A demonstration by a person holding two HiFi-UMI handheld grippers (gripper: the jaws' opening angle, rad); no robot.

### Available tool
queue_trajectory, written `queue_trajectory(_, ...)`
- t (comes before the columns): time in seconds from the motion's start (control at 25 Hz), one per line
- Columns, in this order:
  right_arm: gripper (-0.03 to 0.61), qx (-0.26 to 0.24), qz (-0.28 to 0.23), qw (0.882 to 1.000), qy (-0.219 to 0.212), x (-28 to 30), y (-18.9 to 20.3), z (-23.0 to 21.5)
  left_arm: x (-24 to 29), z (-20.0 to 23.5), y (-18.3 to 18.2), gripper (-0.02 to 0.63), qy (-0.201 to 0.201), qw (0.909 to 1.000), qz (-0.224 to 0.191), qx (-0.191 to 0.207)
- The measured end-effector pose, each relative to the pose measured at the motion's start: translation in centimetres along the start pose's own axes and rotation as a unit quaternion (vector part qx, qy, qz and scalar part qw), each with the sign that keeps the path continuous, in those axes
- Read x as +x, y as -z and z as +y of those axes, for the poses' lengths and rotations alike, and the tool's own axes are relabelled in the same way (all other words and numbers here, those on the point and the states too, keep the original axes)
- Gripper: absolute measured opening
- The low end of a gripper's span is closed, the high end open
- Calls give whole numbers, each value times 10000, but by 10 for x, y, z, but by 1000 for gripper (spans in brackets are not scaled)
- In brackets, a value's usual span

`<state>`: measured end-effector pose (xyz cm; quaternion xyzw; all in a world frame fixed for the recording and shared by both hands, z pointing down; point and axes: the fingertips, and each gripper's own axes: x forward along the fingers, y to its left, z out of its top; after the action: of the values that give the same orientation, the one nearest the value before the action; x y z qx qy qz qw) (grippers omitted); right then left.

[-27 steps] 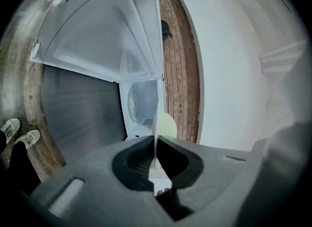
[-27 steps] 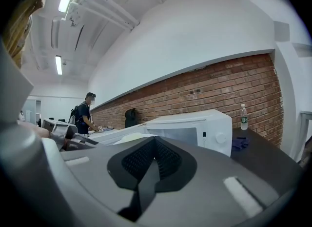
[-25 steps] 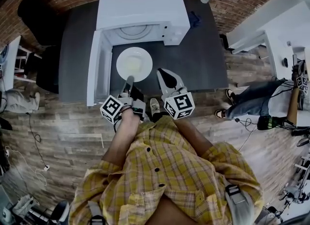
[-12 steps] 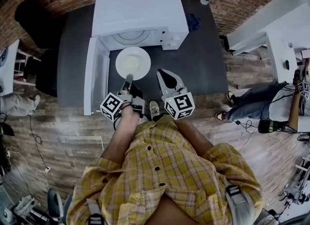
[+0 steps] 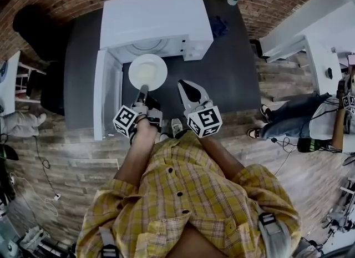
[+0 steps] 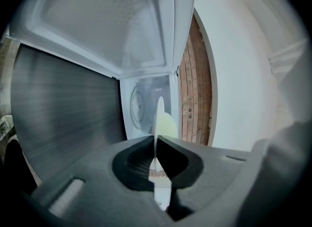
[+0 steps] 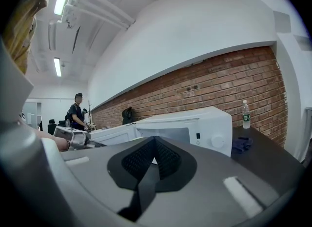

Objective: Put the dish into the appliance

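One dish point(image 5: 147, 72) is pinched by its rim in the left gripper point(image 6: 157, 145), held above the counter point(image 5: 233, 68) at the mouth of the open microwave point(image 5: 155, 18); the right gripper point(image 7: 155, 165) is pressed together, empty.

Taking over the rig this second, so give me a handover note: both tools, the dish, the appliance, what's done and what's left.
Left tool: shut on the rim of the white plate, held roughly level.
Right tool: shut, empty, over the dark table.
Microwave: its door is open on the left, and the plate is at its mouth, not yet inside.
Done: door open, plate gripped.
Left: set the plate inside, release, probably close the door.
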<state>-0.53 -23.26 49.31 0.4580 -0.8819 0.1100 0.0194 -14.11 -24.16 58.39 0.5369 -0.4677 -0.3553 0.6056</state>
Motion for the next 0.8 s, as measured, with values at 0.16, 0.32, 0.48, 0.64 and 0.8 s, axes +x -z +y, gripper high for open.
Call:
queue_trajectory(0.16,3,45,-13,10000,37,3,0,-9,13,5,-2,8,-35,9999,34,127)
queue_trajectory(0.32,3,65,2,10000,43,6,0,-14,23,15,-8,8,-55,9999,-127,-33)
queue_trajectory(0.48,3,94,58,9999,64,11,3,-22,34,26,-11,8,-169,9997,-146,-110)
queue_trajectory(0.64,3,112,127,9999,34,15,6,-26,44,36,-11,8,-252,9993,-176,-204)
queue_trajectory(0.8,3,110,171,9998,58,18,7,-31,58,42,-17,8,-250,9989,-281,-275)
